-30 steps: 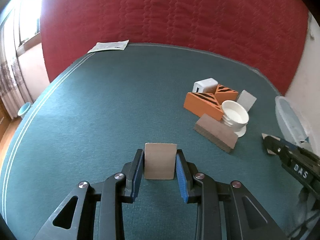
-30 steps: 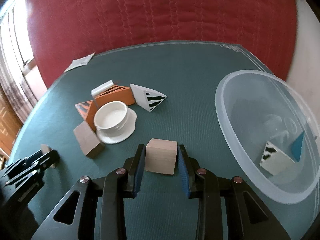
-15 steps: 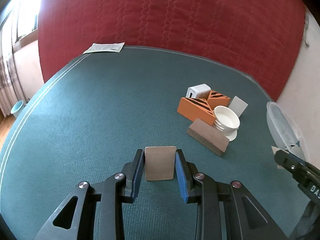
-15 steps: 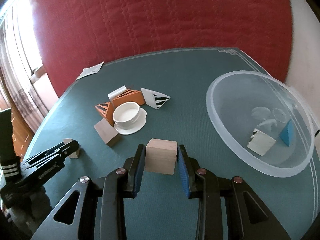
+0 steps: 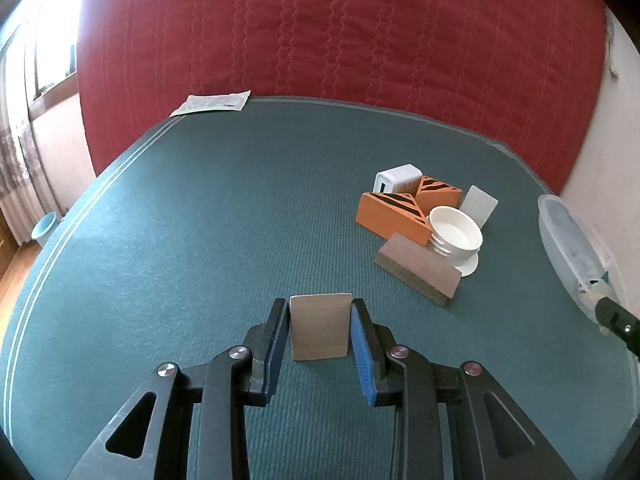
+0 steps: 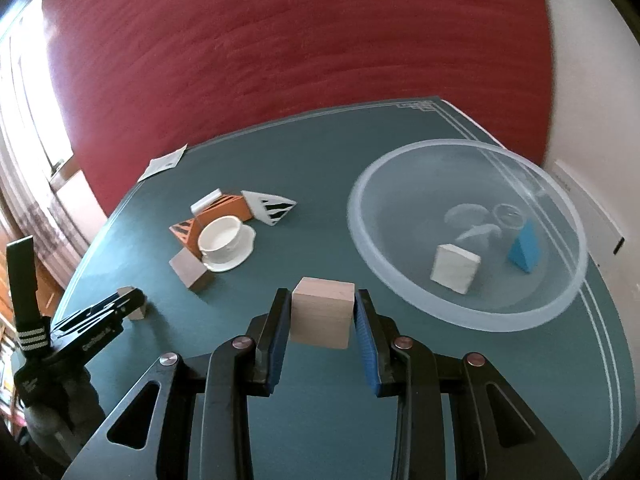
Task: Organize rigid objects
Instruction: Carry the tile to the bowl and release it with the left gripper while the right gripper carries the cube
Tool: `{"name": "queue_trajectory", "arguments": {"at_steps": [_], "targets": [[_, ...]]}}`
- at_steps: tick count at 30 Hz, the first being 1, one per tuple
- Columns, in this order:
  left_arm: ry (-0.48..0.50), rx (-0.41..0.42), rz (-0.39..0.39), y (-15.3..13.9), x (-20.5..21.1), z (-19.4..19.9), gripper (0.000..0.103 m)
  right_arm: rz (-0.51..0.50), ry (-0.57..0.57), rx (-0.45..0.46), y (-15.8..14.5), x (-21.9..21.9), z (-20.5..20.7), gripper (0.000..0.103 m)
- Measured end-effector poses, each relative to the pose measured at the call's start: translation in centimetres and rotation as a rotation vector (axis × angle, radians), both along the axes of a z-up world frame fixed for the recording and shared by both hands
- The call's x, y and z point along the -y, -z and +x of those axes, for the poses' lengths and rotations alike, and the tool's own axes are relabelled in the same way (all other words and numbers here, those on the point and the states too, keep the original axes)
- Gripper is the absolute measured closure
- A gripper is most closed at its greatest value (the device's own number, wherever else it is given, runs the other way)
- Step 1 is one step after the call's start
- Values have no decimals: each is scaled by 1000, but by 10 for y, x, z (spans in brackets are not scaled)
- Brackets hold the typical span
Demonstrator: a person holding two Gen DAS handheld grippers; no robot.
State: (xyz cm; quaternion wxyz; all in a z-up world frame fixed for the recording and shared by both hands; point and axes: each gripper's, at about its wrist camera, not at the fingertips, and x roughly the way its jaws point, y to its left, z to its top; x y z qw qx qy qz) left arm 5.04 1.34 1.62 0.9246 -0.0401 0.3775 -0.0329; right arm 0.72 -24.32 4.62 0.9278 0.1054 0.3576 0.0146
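Observation:
My left gripper (image 5: pixel 319 326) is shut on a small flat wooden block (image 5: pixel 319 326), held above the green table; it also shows in the right wrist view (image 6: pixel 134 304). My right gripper (image 6: pixel 322 316) is shut on a pale wooden cube (image 6: pixel 322 317), held above the table just left of a large clear plastic bowl (image 6: pixel 400 280). The bowl holds a white block (image 6: pixel 454 268) and a blue wedge (image 6: pixel 525 249). On the table sits a cluster: orange striped wedges (image 5: pixel 394 214), a white cup (image 5: pixel 456 236) on a saucer, a brown block (image 5: pixel 418 272), a white striped wedge (image 6: pixel 268 206).
A white box (image 5: pixel 398 177) stands behind the orange wedges. A paper sheet (image 5: pixel 212 103) lies at the table's far left edge. A red quilted backdrop (image 5: pixel 340 28) stands behind the table. The bowl's rim (image 5: pixel 560 236) shows at the right in the left wrist view.
Both grippers have risen with their blocks held. The right gripper now sits higher beside the bowl, and the bowl's contents show from above.

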Motion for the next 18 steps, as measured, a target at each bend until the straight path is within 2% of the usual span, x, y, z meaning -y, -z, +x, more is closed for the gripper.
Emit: {"name": "queue_trajectory", "arguments": {"at_steps": [18], "targets": [[38,-43,-15,1,17,-16,70,-6,173,35,-6,67,-16,70]]}}
